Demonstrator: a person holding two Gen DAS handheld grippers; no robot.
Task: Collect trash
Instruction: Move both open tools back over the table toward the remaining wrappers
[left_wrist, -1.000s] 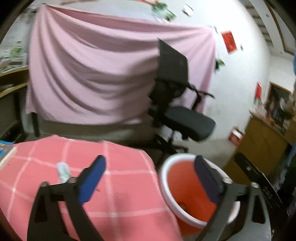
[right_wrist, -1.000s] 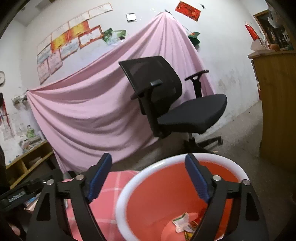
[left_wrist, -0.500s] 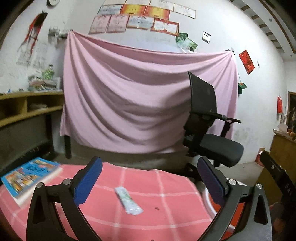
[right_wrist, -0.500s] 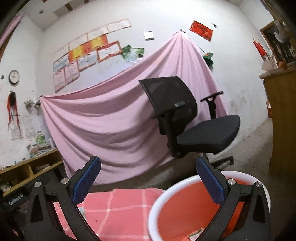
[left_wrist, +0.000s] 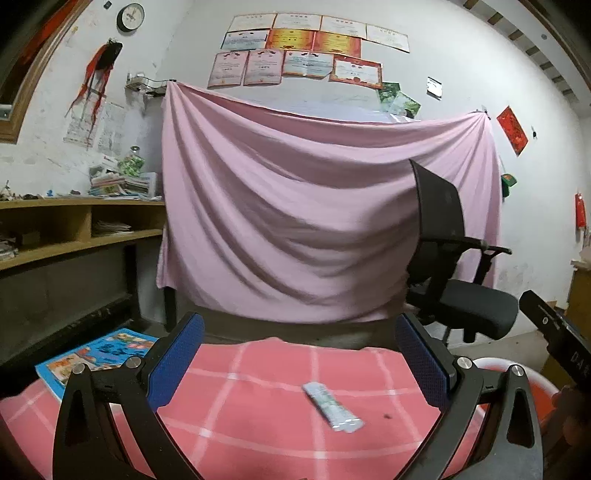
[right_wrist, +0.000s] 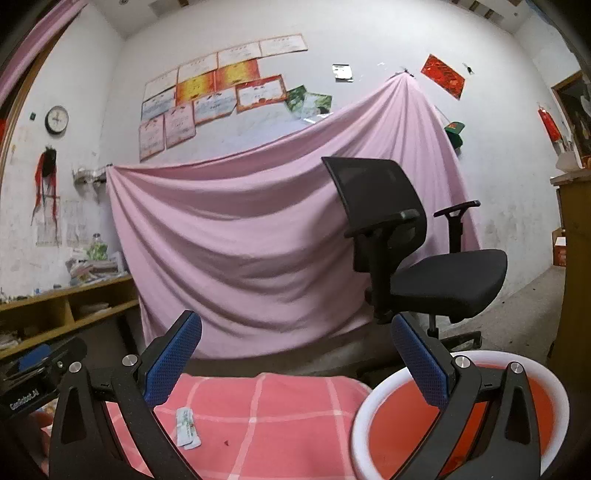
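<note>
In the left wrist view, the left gripper (left_wrist: 301, 360) hangs with jaws wide apart and empty above the pink checked tablecloth (left_wrist: 258, 424); a small pale crumpled wrapper (left_wrist: 331, 406) lies alone near the cloth's middle, bare cloth all round it. In the right wrist view, the right gripper (right_wrist: 295, 356) is likewise spread and empty, the wrapper low left, the white-rimmed red plastic bucket (right_wrist: 373, 406) just beyond the cloth's right edge.

Seeing one wrapper (left_wrist: 331, 406) lying around, one red bin (right_wrist: 458, 424), one book (left_wrist: 98, 352), one office chair (right_wrist: 417, 254).
</note>
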